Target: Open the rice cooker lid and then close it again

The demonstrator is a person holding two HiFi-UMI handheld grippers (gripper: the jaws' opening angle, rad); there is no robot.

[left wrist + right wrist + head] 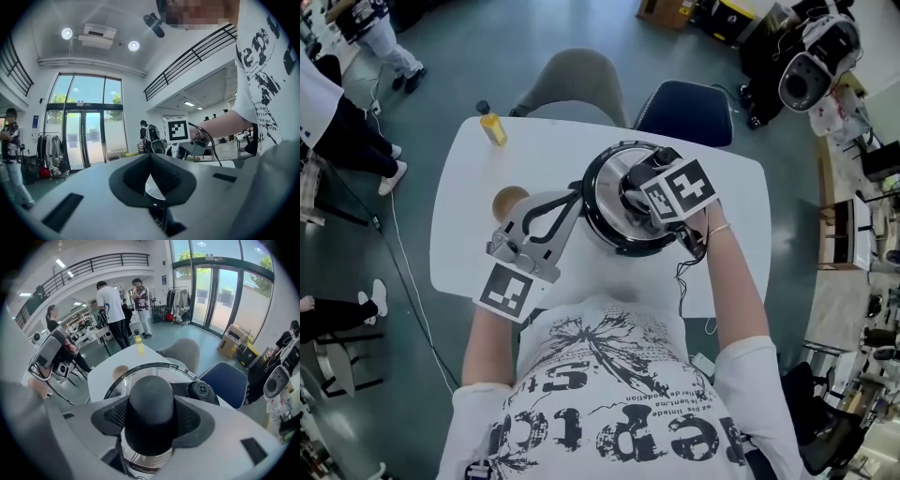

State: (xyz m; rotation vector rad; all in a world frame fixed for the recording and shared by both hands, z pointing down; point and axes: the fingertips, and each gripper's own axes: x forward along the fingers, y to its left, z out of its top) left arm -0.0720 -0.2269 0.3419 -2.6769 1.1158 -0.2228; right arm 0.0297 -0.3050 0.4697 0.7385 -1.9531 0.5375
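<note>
white t-shirt [619, 403] with black print, grey left tool [572, 204], grey right tool [151, 418], black-and-white marker cubes [680, 190], thin bracelet [719, 228]

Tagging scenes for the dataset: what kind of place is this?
Probably an open lab or workshop hall, not a home kitchen: mezzanine railing, tall glass doors, and equipment standing on the floor near the white table.

White table [455, 234] w/ rounded corners carried 4 things: rice cooker [607, 192] approx. centre, yellow bottle [493, 127] by far-left corner, tan round item [509, 201] left of cooker, black cable [680, 291] nr the near edge.
</note>
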